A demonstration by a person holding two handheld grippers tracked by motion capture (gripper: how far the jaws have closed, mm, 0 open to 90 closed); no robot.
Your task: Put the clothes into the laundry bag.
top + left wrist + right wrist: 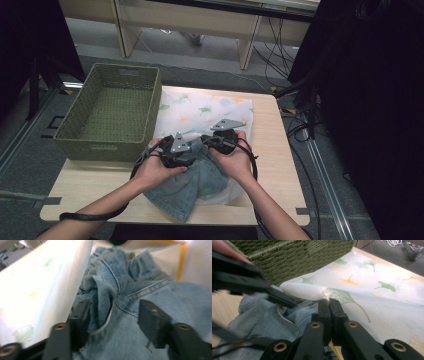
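Bunching the denim shorts [192, 182] in front of the green woven basket [112, 112], the left tongs [113, 317] stand parted around a fold, pads off it; the right tongs [329, 308] are pinched shut. Next likely needs a fresh grip before lifting them into the basket.

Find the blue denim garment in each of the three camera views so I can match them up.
High view: the denim garment lies low in the centre, under both hands at the table's near edge.
Left gripper view: it covers the centre and right, a bunched fold between the open jaws.
Right gripper view: it lies lower left, beside the shut jaws.
Shared landmark: the white leaf-print cloth bordering the denim.
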